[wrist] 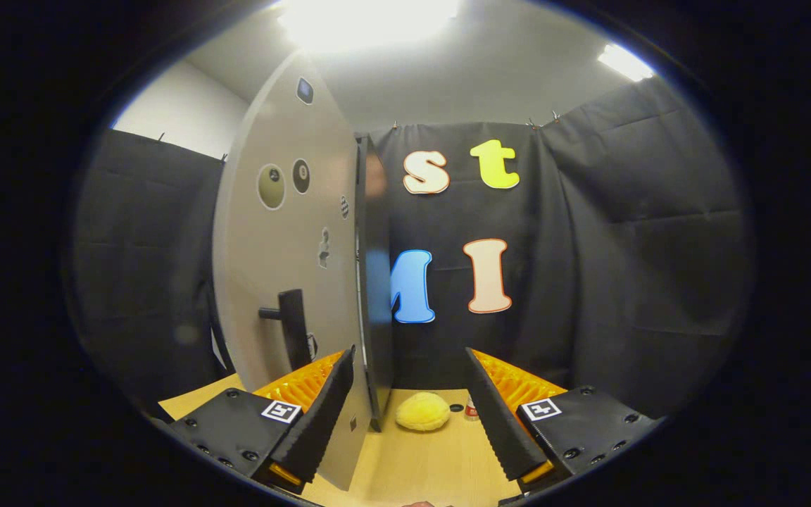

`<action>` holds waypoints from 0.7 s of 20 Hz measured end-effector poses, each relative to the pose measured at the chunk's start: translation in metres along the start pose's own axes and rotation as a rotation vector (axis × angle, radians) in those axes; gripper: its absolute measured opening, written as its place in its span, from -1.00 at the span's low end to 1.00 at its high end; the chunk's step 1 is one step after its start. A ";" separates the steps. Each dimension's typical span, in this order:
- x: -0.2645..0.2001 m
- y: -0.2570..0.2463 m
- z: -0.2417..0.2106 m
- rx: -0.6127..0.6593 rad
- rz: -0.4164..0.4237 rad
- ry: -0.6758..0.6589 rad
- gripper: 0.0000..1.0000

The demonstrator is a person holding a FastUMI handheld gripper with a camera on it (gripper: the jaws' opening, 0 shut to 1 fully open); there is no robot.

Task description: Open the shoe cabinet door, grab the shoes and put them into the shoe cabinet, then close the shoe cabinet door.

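On the wooden table (419,465), a yellow fluffy shoe (422,411) is seen at 12 o'clock beyond the gripper (409,415), fingers spread apart; the cabinet door (286,267) stands at 11 o'clock.

Pale grey shoe cabinet door (272,246) left of centre, dotted with round stickers (272,186) in olive and black. Black handle (293,327) low on it, dark door edge (370,282) alongside. Fluffy yellow shoe (422,411) at lower centre on light wood-grain table (419,465). Small red-and-white item (472,408) just right of it. Black cloth wall (624,246) across the right. White ceiling (483,70) up top.
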State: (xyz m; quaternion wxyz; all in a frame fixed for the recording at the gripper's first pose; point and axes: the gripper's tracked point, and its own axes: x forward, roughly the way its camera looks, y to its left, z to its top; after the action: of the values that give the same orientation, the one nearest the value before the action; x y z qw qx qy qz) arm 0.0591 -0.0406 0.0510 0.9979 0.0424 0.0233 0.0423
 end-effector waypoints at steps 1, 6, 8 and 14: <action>0.008 0.000 0.002 -0.003 -0.004 -0.002 0.95; 0.030 0.010 0.002 -0.064 -0.030 0.020 0.95; 0.031 0.024 -0.002 -0.063 -0.016 0.042 0.95; 0.023 0.051 -0.014 -0.014 -0.052 0.091 0.84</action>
State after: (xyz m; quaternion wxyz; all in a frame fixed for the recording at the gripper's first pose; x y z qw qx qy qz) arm 0.0772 0.0134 0.0401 0.9969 0.0327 0.0693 0.0185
